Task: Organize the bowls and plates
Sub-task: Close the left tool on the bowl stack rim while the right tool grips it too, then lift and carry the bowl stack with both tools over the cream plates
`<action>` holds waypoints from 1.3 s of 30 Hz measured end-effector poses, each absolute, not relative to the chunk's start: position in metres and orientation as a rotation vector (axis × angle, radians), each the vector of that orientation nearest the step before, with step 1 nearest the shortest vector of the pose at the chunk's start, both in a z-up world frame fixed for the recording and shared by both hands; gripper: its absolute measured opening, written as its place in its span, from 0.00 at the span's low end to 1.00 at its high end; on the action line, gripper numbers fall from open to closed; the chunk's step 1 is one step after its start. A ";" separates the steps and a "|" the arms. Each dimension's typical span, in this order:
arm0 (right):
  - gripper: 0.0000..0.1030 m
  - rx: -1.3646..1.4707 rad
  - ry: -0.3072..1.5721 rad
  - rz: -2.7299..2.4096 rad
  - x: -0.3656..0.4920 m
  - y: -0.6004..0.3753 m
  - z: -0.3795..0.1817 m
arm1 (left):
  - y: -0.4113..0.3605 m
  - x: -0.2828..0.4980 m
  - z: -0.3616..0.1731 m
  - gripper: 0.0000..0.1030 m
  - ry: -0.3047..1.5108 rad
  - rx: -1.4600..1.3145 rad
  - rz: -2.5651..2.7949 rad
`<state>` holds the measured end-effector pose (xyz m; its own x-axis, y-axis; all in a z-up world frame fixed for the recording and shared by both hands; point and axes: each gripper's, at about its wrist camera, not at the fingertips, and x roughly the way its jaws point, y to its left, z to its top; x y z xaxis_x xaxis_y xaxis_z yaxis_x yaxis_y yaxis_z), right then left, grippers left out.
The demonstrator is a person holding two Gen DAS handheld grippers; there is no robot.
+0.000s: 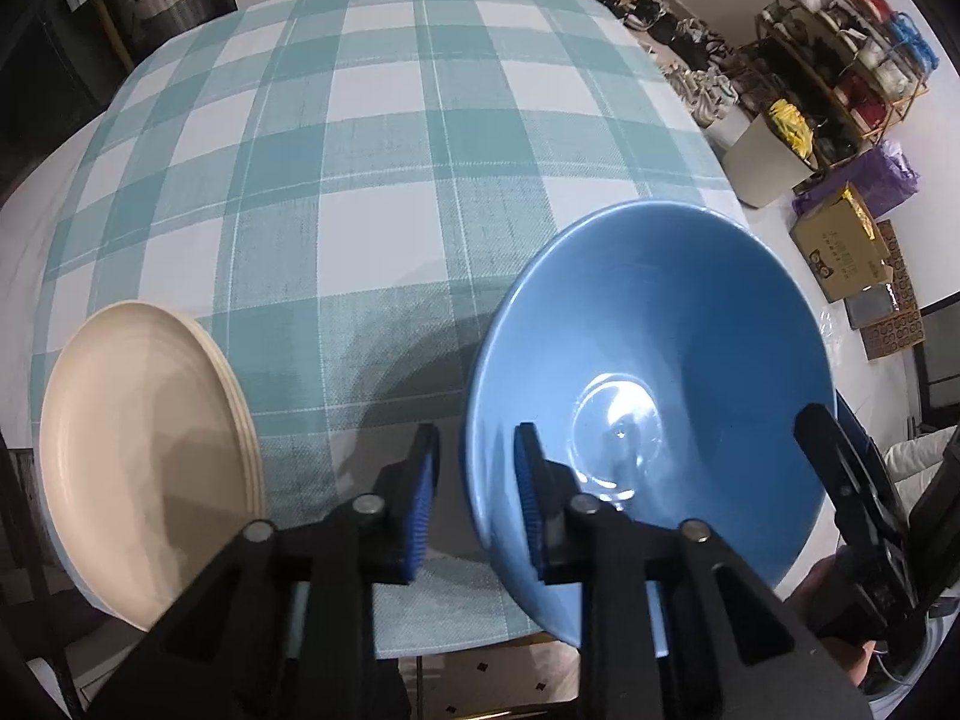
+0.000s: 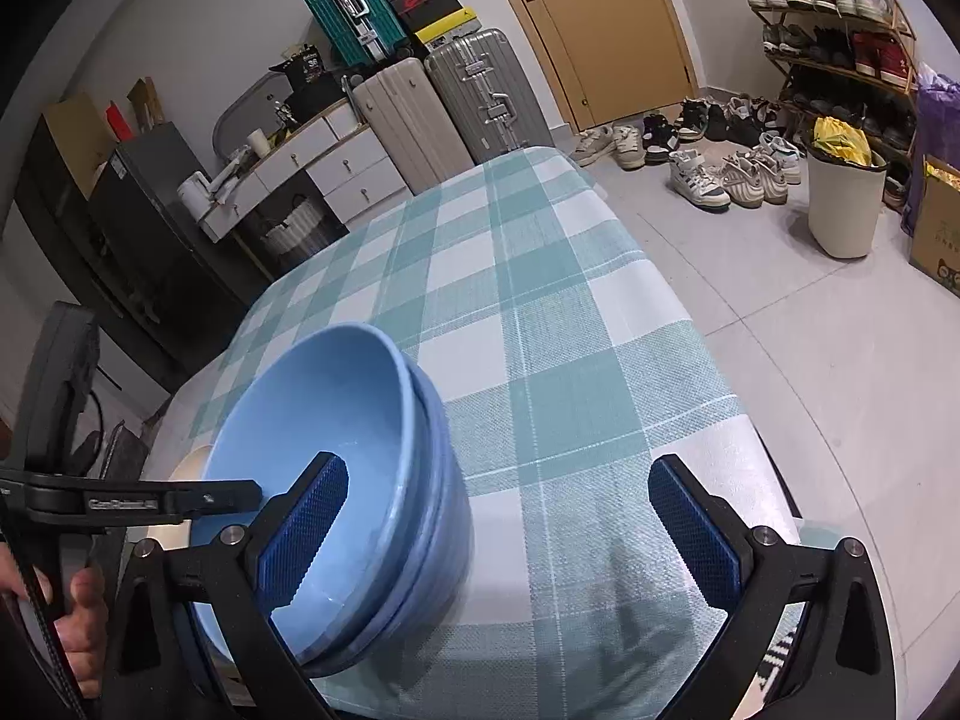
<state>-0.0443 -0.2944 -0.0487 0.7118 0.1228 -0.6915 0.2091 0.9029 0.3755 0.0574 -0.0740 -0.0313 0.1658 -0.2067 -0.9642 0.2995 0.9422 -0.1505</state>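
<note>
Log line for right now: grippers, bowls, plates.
left gripper: straddling rim of nested blue bowls, grip unclear | right gripper: open, empty, over tablecloth | cream plates: stacked beside bowls

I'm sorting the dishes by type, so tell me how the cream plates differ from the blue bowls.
The cream plates are shallow and nearly flat, while the blue bowls are deep with steep walls. The plates look matte cream. The bowls are glossy blue, with glare in the top bowl's base. Both are round, each kind stacked in its own pile. The two piles sit side by side near the edge of the checked tablecloth.
</note>
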 end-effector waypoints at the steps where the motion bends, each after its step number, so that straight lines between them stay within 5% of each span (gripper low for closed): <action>1: 1.00 0.458 0.784 -0.039 -0.044 -0.294 -0.048 | -0.075 0.058 -0.033 0.13 1.365 0.078 -0.362; 12: 0.99 0.661 0.804 0.009 -0.046 -0.317 -0.056 | -0.080 0.063 -0.034 0.10 1.395 0.109 -0.346; 19: 0.99 1.070 0.874 0.192 -0.034 -0.342 -0.076 | -0.082 0.061 -0.033 0.11 1.378 0.137 -0.348; 23: 0.75 0.996 1.057 0.149 -0.014 -0.336 -0.077 | -0.084 0.060 -0.033 0.11 1.373 0.151 -0.352; 33: 0.61 0.688 1.324 0.207 0.023 -0.297 -0.056 | -0.083 0.059 -0.034 0.12 1.367 0.153 -0.355; 39: 0.32 0.446 1.443 0.132 0.036 -0.265 -0.056 | -0.083 0.059 -0.036 0.12 1.374 0.145 -0.357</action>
